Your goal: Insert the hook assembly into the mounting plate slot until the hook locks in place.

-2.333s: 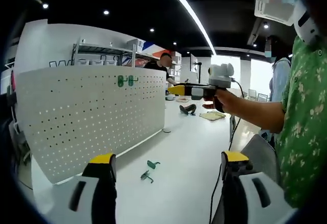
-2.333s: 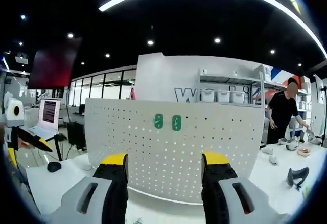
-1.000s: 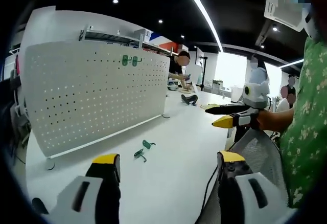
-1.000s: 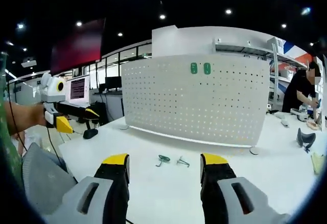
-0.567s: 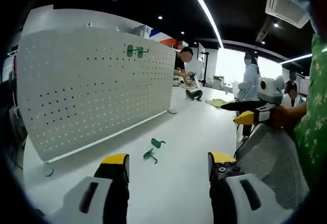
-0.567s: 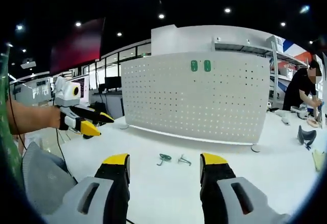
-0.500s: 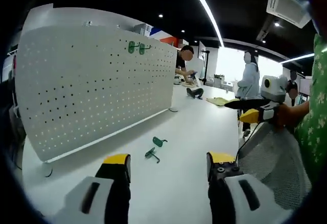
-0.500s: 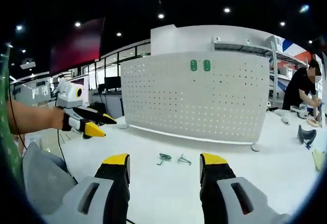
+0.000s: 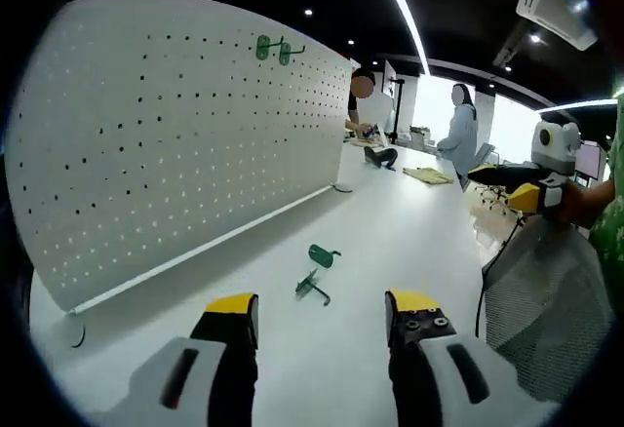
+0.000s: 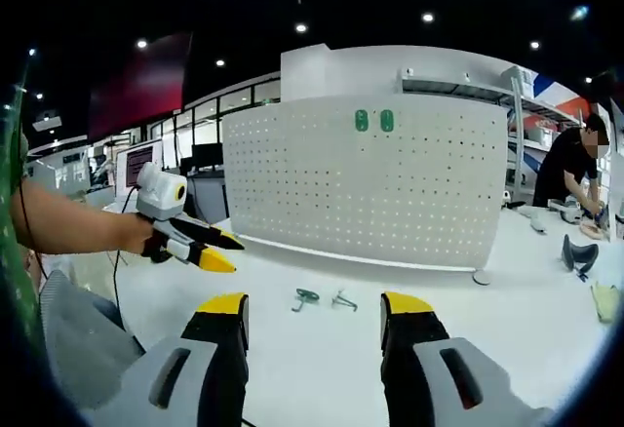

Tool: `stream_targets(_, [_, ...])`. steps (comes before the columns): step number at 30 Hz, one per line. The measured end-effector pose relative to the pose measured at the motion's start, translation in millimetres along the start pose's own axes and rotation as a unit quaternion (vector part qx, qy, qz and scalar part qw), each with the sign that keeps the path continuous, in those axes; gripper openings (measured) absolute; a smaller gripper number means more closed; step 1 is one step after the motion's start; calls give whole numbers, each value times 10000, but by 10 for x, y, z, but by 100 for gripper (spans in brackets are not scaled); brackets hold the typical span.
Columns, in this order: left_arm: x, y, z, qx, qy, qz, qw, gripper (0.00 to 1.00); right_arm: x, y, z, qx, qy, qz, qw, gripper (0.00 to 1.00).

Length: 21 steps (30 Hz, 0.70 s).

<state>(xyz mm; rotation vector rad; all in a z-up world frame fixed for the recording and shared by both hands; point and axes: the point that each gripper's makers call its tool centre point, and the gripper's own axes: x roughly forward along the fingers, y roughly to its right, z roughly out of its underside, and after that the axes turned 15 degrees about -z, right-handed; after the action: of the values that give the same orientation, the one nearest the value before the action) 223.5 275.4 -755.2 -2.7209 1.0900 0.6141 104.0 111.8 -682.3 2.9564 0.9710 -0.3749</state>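
A white pegboard plate [image 9: 175,144] stands upright on the white table [image 9: 390,242], with two green hooks mounted [image 9: 273,49] near its top edge. Two loose green hook pieces lie on the table in front of it, one [image 9: 322,254] just beyond the other [image 9: 312,288]. My left gripper [image 9: 322,302] is open, its yellow-tipped jaws low over the table just short of them. In the right gripper view the pegboard [image 10: 409,193] faces me, with the loose hooks [image 10: 305,297] [image 10: 342,300] ahead of my open right gripper [image 10: 315,303]. The left gripper [image 10: 210,250] comes in from the left, hand-held.
The right gripper [image 9: 517,185] hovers at the far right of the left view, above a grey mesh chair back [image 9: 546,300]. People stand at the table's far end [image 9: 458,135]. A black object [image 10: 575,252] and small items lie at the back right. The pegboard's foot [image 10: 478,277] rests on the table.
The left gripper has moved forward and lower toward the loose hooks, which now look bigger in its view. In the right gripper view it has travelled rightward. Both grippers stay open.
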Motion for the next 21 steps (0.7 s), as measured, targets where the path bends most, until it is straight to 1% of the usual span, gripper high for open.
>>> stream_targets(3, [131,-26,40,69,-82,41,9999,49,2,16,23,24,-40,25,10000,55])
stream_targets(6, [247,-30,62,170,-120,73,9998,48,3,30,43,45,-79,54,9999,54])
stream_targets(11, [448,-17,121,298,-206,203,9991,44,13,54,72,79,-136,87,9998,54])
stream_targets(16, [586,-2,157,401,-236,311,9984,40,30,84,109,129,-208,119,9996,54])
stream_targets(19, [691,0,209,527,-260,386,9975,34,29,96,124,148,-244,144,9995,53])
stream_targets(21, [748,-3,236,581,-294,387,9971,33,26,105,135,166,-267,165,9994,53])
